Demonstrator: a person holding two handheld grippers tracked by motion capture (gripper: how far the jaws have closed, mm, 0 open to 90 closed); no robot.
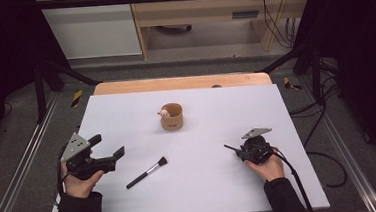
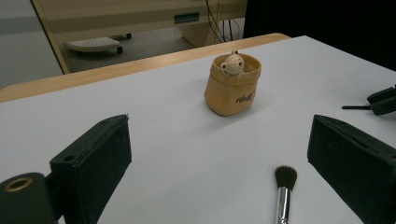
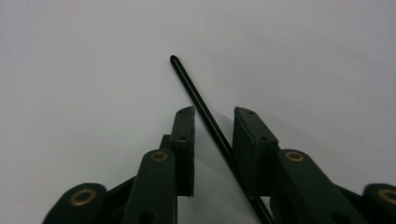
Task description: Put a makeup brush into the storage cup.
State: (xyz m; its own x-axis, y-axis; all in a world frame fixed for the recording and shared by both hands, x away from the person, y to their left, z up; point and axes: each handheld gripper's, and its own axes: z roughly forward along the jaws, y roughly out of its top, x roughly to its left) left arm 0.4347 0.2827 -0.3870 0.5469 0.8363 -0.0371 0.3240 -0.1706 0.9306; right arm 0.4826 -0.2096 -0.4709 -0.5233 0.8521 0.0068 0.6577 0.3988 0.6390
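1. Nearest, at the left edge of the white, matte desk (image 1: pixel 207 190): left hand-held gripper (image 1: pixel 108 145), black, blocky, with a grey three-cornered plate on top; jaws spread wide, nothing between the flat, felt-like pads.
2. At the right, about as near: right hand-held gripper (image 1: pixel 238 151), held low over the desk, jaws drawn close together but not meeting.
3. Between those jaws, a thin black stick (image 3: pixel 196 95), glossy, round-tipped, running out slantwise past the pads. Seen along the jaws in the right gripper view, slivers of white desk on both sides of the stick at the tips, so no firm grip there; in the high view, merely a short dark sliver poking out toward the middle of the desk.
4. A little farther in, just ahead of the left hand-held gripper: a makeup brush (image 1: pixel 147 172), slim black handle, shiny metal ferrule plain in the left gripper view, soft dark bristles.
5. Past the middle: a squat tan pouch (image 1: pixel 173 119), soft-walled, rim folded over, small dark lettering legible in the left gripper view.
6. Inside it, a pale rounded figurine (image 1: pixel 164 113) peeking over the rim.
7. Farthest: a bare wooden edge (image 1: pixel 182 83) beyond the white sheet.
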